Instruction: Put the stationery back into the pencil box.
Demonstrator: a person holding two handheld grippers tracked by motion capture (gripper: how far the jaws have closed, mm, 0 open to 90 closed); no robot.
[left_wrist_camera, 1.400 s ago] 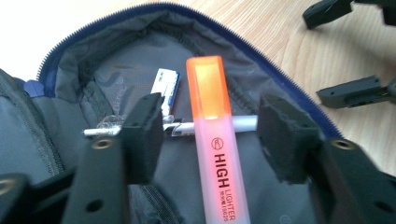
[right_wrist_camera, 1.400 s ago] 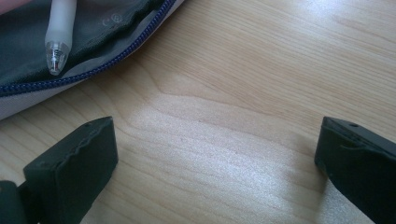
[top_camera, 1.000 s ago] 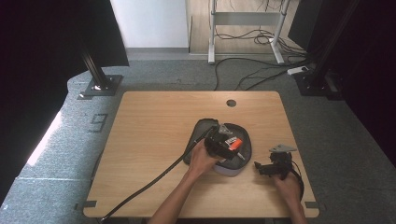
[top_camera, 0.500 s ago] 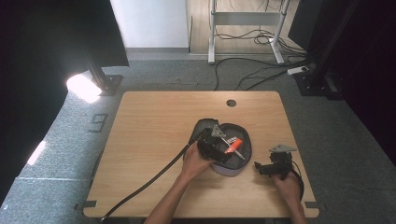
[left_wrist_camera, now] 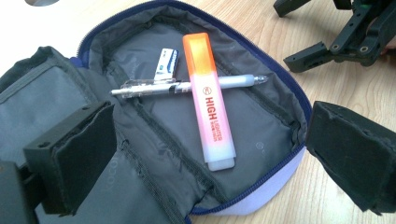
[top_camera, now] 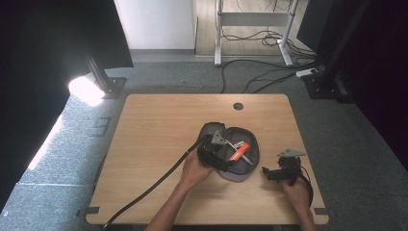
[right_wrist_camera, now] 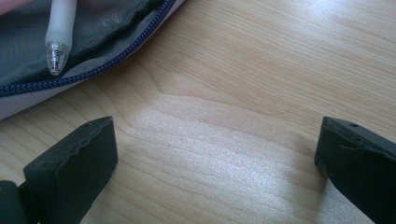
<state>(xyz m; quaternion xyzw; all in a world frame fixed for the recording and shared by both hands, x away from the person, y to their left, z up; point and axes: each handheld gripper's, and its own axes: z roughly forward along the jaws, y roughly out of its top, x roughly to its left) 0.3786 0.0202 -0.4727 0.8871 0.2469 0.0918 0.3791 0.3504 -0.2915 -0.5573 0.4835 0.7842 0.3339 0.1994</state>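
Left gripper [top_camera: 217, 153]: your jaws have just been opening and stand spread over the open pencil case [left_wrist_camera: 261, 154]; nothing between them
Pencil case: it lies open near the worktop's [top_camera: 159, 120] middle; grey lining up
Highlighter [left_wrist_camera: 208, 100]: orange, lying inside the case across the pen [left_wrist_camera: 187, 86]; a small eraser [left_wrist_camera: 166, 63] just beside
Right gripper [top_camera: 281, 169]: your jaws are spread, empty, on bare worktop just right of the case

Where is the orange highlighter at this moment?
In the left gripper view, the orange highlighter lies inside the open pencil case, crossing over a pen.
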